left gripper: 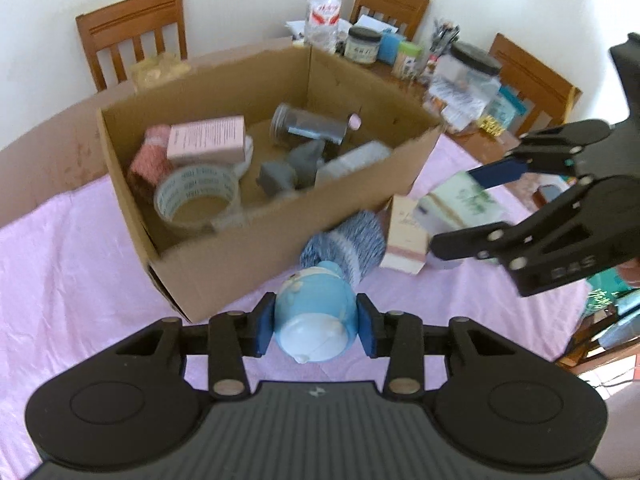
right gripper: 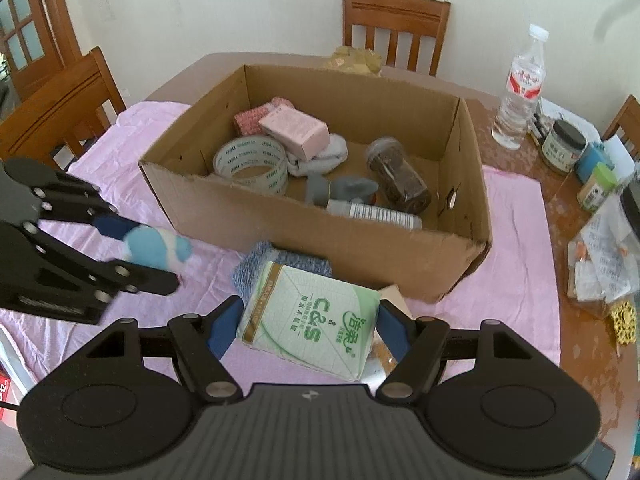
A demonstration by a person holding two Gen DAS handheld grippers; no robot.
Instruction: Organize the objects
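Note:
An open cardboard box (left gripper: pixel 224 248) (right gripper: pixel 360 248) stands on the pink cloth and holds a tape roll (left gripper: pixel 198 196) (right gripper: pixel 252 164), a pink carton (left gripper: pixel 206 140), a dark jar (right gripper: pixel 398 178), socks and grey items. My left gripper (left gripper: pixel 314 326) is shut on a blue and white toy figure (left gripper: pixel 314 312), in front of the box; it also shows in the right wrist view (right gripper: pixel 156 246). My right gripper (right gripper: pixel 308 326) is shut on a green and white tissue pack (right gripper: pixel 310 320) (left gripper: pixel 460 196), right of the box's near corner. A blue knitted sock (left gripper: pixel 348 244) (right gripper: pixel 280 260) and a beige carton (left gripper: pixel 404 240) lie between them.
The pink cloth (left gripper: pixel 80 272) covers a brown table. Behind and right of the box stand a water bottle (right gripper: pixel 518 88), jars (right gripper: pixel 562 146), a big clear jar (left gripper: pixel 468 76) and clutter. Wooden chairs (right gripper: pixel 394 28) ring the table.

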